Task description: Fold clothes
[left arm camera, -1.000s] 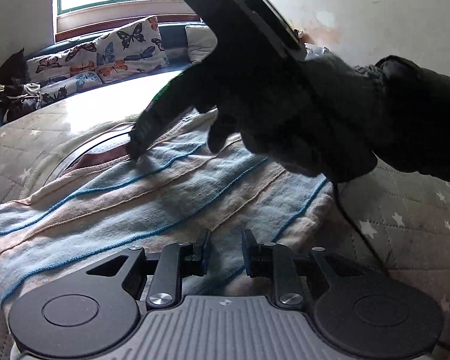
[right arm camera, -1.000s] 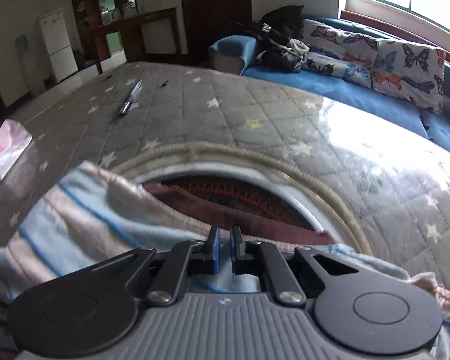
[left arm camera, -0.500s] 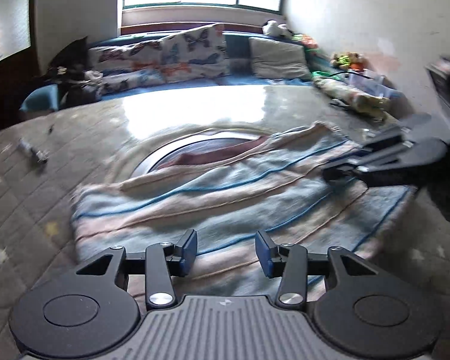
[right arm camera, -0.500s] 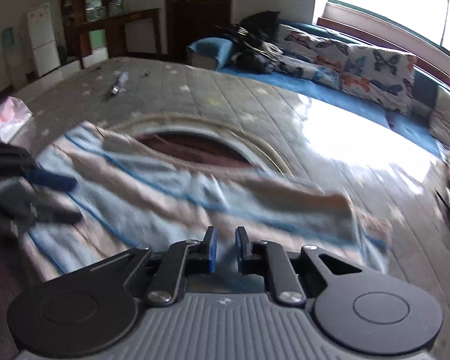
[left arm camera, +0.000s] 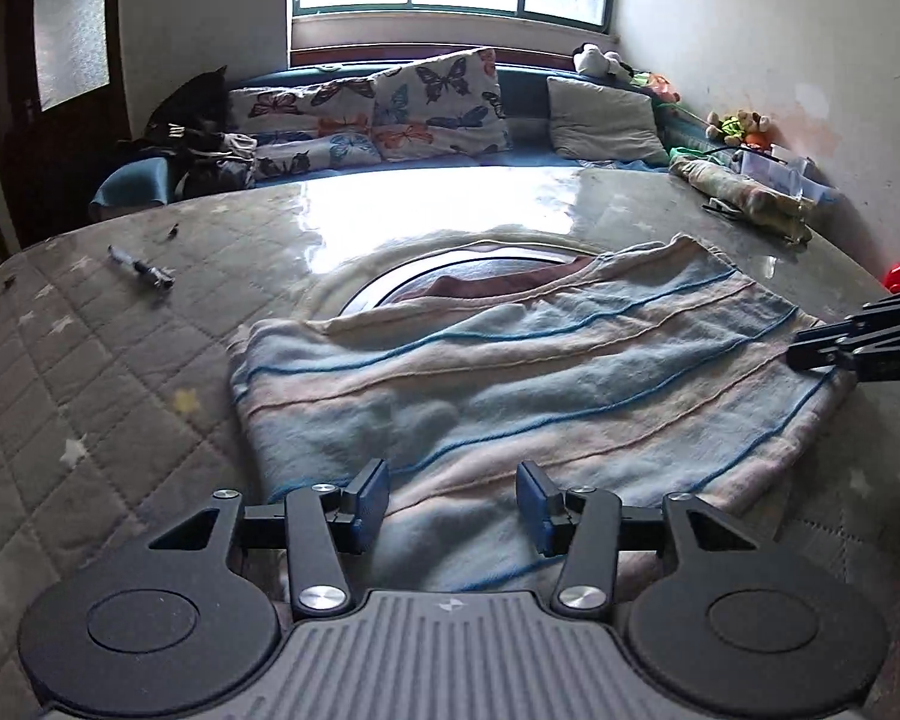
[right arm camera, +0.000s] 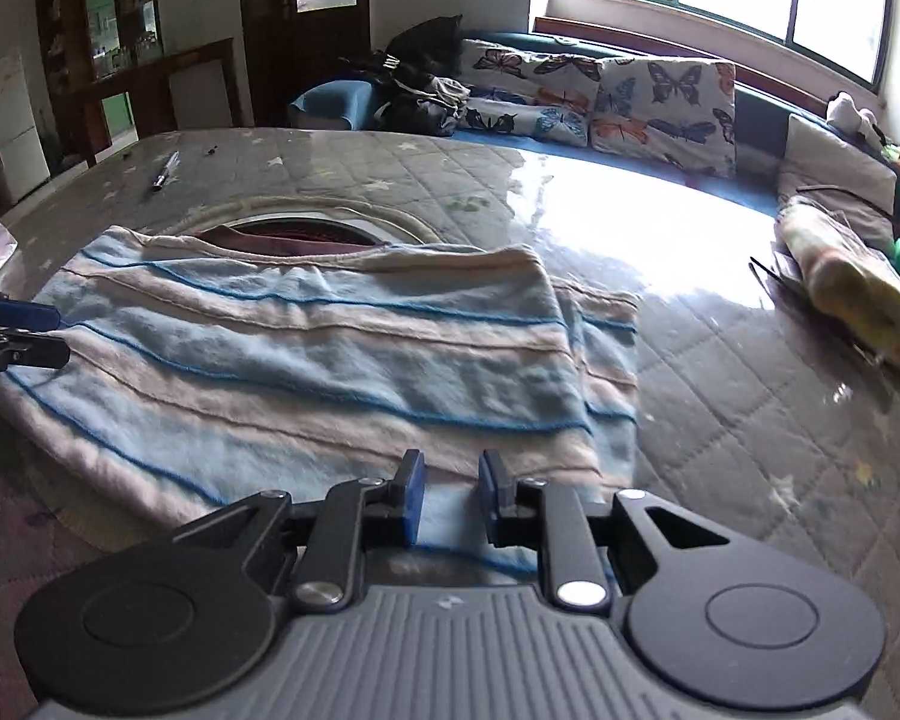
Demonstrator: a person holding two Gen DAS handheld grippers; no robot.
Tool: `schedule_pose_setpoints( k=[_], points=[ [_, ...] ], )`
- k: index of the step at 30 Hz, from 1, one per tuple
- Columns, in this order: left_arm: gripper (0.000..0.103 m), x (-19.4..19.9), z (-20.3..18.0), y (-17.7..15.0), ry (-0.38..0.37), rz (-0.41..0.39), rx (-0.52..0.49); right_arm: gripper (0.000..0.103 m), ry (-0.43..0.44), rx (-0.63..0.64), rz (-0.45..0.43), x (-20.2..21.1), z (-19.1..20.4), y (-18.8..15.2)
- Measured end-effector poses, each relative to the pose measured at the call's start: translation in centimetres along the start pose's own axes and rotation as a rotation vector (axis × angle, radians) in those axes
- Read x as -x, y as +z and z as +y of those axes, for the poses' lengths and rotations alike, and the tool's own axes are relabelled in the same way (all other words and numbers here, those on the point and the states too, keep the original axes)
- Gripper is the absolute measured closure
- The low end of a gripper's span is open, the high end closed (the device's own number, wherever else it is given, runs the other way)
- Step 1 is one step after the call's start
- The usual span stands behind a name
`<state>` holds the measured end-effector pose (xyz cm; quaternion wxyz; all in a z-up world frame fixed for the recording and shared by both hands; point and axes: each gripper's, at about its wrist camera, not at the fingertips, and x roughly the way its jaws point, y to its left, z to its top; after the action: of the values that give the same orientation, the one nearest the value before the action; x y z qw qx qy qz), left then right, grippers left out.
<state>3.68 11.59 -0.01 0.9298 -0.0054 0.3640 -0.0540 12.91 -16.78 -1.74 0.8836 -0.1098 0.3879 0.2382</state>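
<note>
A folded garment (left arm camera: 510,384) in pale blue and cream with thin blue stripes lies flat on the grey quilted table cover (left arm camera: 90,360). My left gripper (left arm camera: 453,492) hovers over its near left edge. Its jaws are opening, and only cloth lying below shows in the gap. My right gripper (right arm camera: 450,486) hangs over the garment (right arm camera: 306,372) near its right end. Those jaws are opening too, a narrow gap with no cloth pinched. Each gripper also shows in the other's view, the right gripper (left arm camera: 840,342) at the garment's right edge and the left gripper (right arm camera: 18,330) at its left.
A round trimmed opening (left arm camera: 480,267) in the cover lies partly under the garment's far edge. A pen (left arm camera: 141,267) sits at the far left and a rolled cloth (left arm camera: 744,198) at the far right. Butterfly cushions (left arm camera: 438,102) line the bench under the window.
The gloved hand with the right gripper has left the middle of the left wrist view. Both grippers have drawn back toward the near edge and opened their jaws. The garment lies flat.
</note>
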Motion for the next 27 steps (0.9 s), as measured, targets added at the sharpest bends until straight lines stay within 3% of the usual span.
schedule_pose_setpoints(
  k=[8,13,17,23,27],
  points=[
    [0.045,-0.1,0.2,0.3,0.021,-0.003,0.028,0.083,0.001,0.055,-0.058,-1.2,0.6,4.8],
    [0.042,-0.2,0.5,0.4,0.032,-0.001,0.042,0.083,-0.021,0.036,-0.033,-5.6,0.6,7.9],
    [0.039,-0.2,1.0,0.4,0.043,-0.001,0.058,0.084,-0.055,-0.004,-0.001,-8.0,-0.3,8.4],
    [0.034,0.7,2.2,0.4,0.065,-0.020,0.106,0.083,-0.032,0.037,-0.045,-5.1,0.7,7.5],
    [0.034,1.3,3.1,0.0,0.091,-0.022,0.146,0.083,0.024,0.114,-0.058,-2.6,3.4,6.1]
  ],
)
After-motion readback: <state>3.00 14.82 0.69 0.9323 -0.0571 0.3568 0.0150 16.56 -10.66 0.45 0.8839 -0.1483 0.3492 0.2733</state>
